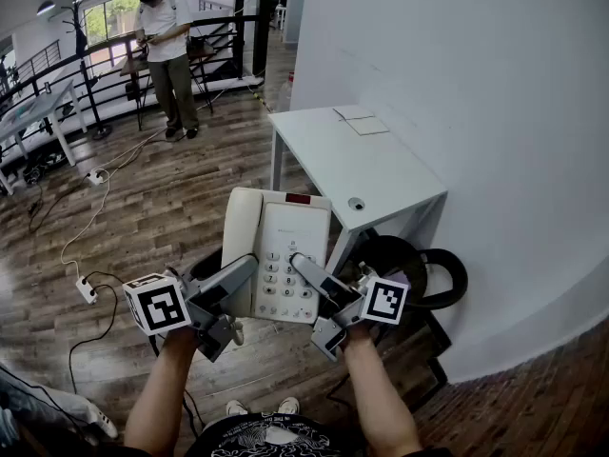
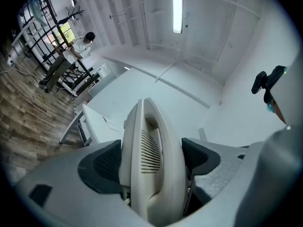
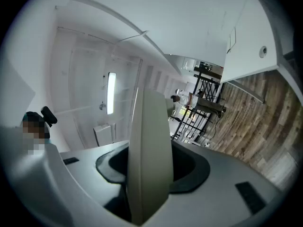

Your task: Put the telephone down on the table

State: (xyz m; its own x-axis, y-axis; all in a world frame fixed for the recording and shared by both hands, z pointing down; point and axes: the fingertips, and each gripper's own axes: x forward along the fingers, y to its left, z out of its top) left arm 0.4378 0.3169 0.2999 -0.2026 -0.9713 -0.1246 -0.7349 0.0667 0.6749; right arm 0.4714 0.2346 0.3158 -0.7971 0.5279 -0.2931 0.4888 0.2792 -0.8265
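I hold a cream telephone (image 1: 276,255) in the air with both grippers, keypad up, just in front of the white table (image 1: 371,174). The handset lies along its left side. My left gripper (image 1: 245,272) is shut on that left side. In the left gripper view both dark pads press the ribbed handset (image 2: 151,160). My right gripper (image 1: 306,269) is shut on the telephone's near right edge, and the body (image 3: 149,155) fills the gap between the pads. The table also shows in the left gripper view (image 2: 97,124) and, with its cable hole, in the right gripper view (image 3: 251,46).
A white wall (image 1: 476,84) rises right of the table. Black looped objects (image 1: 419,265) lie on the wooden floor under the table's near end. A power strip (image 1: 87,289) and cables lie at the left. A person (image 1: 169,50) stands by black railings at the back.
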